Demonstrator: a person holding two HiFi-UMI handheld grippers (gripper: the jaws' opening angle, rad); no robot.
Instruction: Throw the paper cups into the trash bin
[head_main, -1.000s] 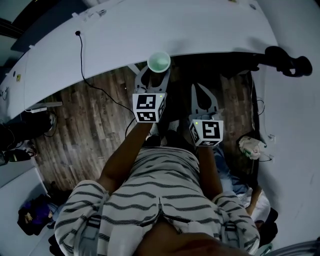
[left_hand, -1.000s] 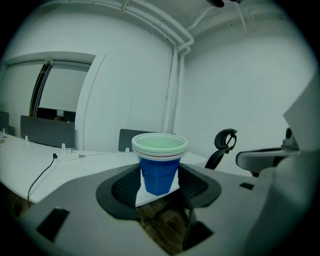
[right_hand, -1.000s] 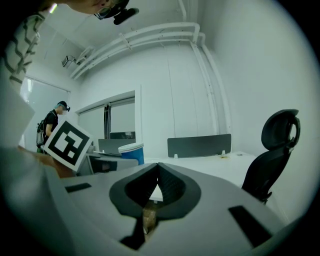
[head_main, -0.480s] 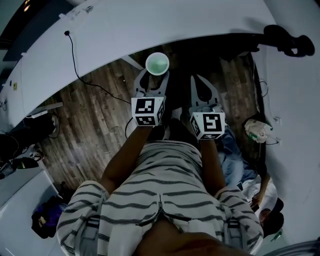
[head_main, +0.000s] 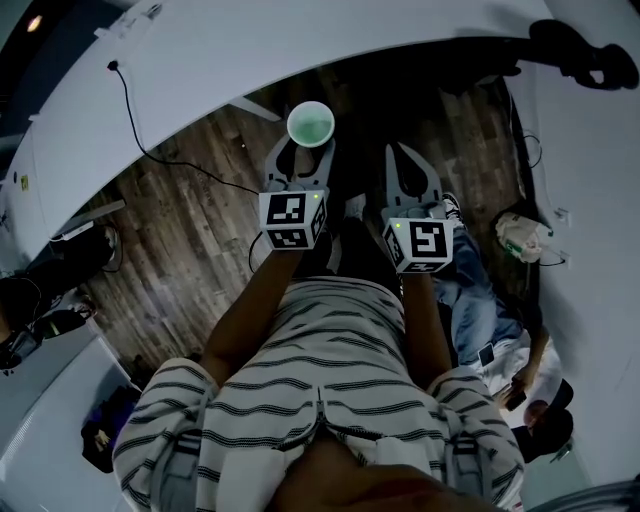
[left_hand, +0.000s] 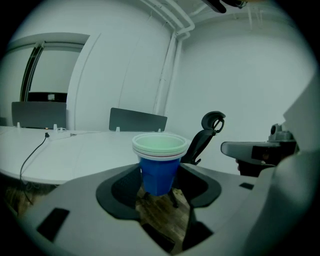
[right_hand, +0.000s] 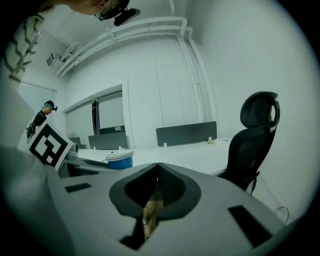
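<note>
A stack of paper cups (head_main: 310, 125), blue outside and pale green inside, stands upright over the wooden floor, a little short of the white desk's edge. My left gripper (head_main: 305, 150) is shut on it; in the left gripper view the jaws press the blue wall of the paper cups (left_hand: 158, 172) from both sides. My right gripper (head_main: 403, 155) hangs beside it to the right, shut, with nothing between its jaws. The right gripper view shows my right gripper (right_hand: 157, 167) with its tips meeting, and the paper cups (right_hand: 119, 159) to the left. No trash bin can be made out.
A curved white desk (head_main: 300, 50) with a black cable (head_main: 135, 120) runs across the far side. A black office chair (head_main: 575, 55) stands far right. A pale crumpled bag (head_main: 523, 238) and a seated person's legs (head_main: 470, 310) are at the right. A dark bag (head_main: 105, 435) lies lower left.
The desk edge has drawn away from the cups, which now hang over the wooden floor. Both grippers keep their hold and spacing. More of the seated person shows at the right.
</note>
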